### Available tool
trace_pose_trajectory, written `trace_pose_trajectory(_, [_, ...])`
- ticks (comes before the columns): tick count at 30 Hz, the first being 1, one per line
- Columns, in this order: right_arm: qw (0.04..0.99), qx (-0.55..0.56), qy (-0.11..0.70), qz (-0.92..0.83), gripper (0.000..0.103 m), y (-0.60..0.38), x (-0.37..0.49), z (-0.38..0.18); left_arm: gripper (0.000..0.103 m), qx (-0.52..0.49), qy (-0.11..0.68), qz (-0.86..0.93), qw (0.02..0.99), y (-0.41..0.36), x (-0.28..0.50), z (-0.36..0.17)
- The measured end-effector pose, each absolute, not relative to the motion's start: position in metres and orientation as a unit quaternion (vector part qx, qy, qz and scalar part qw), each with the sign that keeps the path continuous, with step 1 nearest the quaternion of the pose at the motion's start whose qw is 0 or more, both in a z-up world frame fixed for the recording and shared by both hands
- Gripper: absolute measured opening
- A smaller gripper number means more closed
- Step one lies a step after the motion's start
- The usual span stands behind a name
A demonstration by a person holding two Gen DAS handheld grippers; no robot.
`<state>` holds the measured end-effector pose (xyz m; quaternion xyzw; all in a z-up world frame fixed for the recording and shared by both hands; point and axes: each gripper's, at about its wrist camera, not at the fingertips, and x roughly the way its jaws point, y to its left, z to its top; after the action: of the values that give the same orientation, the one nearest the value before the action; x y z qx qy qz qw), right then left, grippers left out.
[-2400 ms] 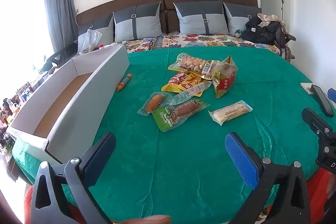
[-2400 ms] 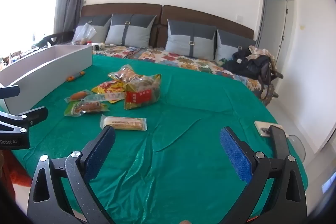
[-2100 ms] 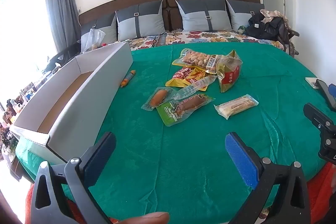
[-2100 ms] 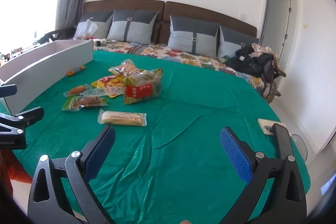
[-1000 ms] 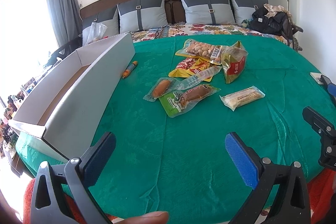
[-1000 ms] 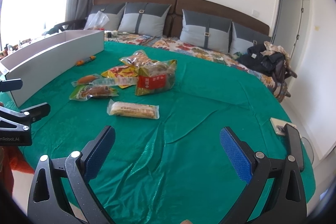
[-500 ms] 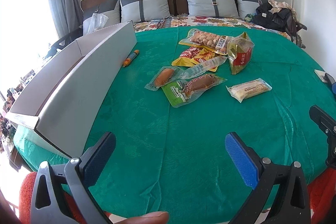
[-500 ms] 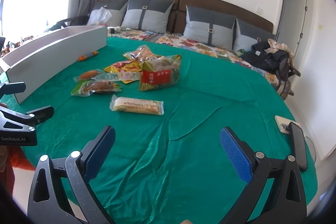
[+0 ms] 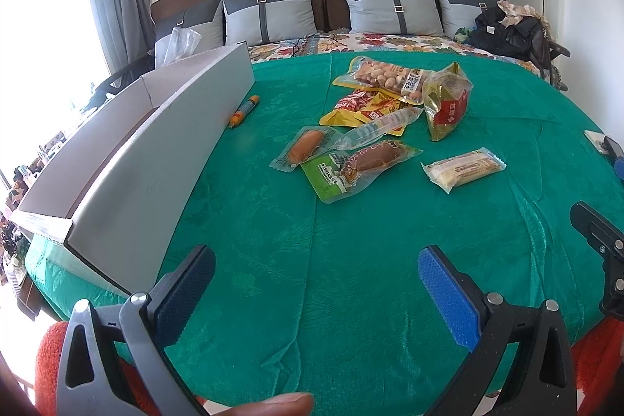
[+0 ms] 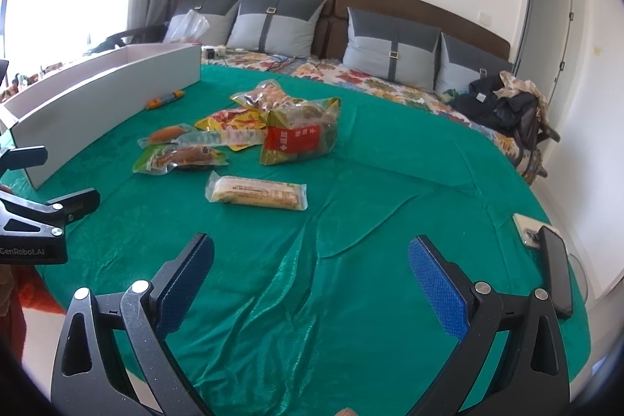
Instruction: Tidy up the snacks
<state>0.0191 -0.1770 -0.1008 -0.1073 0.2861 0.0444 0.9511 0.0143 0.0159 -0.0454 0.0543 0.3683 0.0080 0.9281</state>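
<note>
Several snack packs lie in a loose pile on the green cloth: a peanut bag (image 9: 384, 77), a gold-and-red bag (image 9: 446, 104), yellow packets (image 9: 364, 108), a small sausage pack (image 9: 306, 147), a green sausage pack (image 9: 358, 162) and a pale wafer bar (image 9: 462, 168). The bar also shows in the right wrist view (image 10: 257, 195), as does the gold-and-red bag (image 10: 298, 137). A long grey box (image 9: 156, 151) stands open at the left. My left gripper (image 9: 316, 273) and right gripper (image 10: 310, 268) are open and empty, well short of the pile.
An orange pen (image 9: 243, 110) lies by the box wall. A phone (image 10: 555, 269) lies at the cloth's right edge. Pillows (image 9: 269, 12) and a dark bag (image 9: 507, 34) sit at the headboard. Bare cloth (image 9: 312, 240) lies between grippers and snacks.
Both grippers have moved forward and lower toward the snack pile, which appears larger. Both stay open and empty. No snack has moved.
</note>
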Motion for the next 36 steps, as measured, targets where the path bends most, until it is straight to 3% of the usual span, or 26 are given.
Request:
trace_pose_trajectory(22, [0.949,-0.103,0.295,0.045,0.101,-0.178,0.021,-0.107,0.103,0.058,0.378,0.012,0.924,0.017,0.018,-0.051])
trace_pose_trajectory(36, [0.9,-0.072,0.429,0.012,0.101,-0.202,0.045,-0.154,0.103,0.08,0.445,0.017,0.892,0.022,0.033,-0.091])
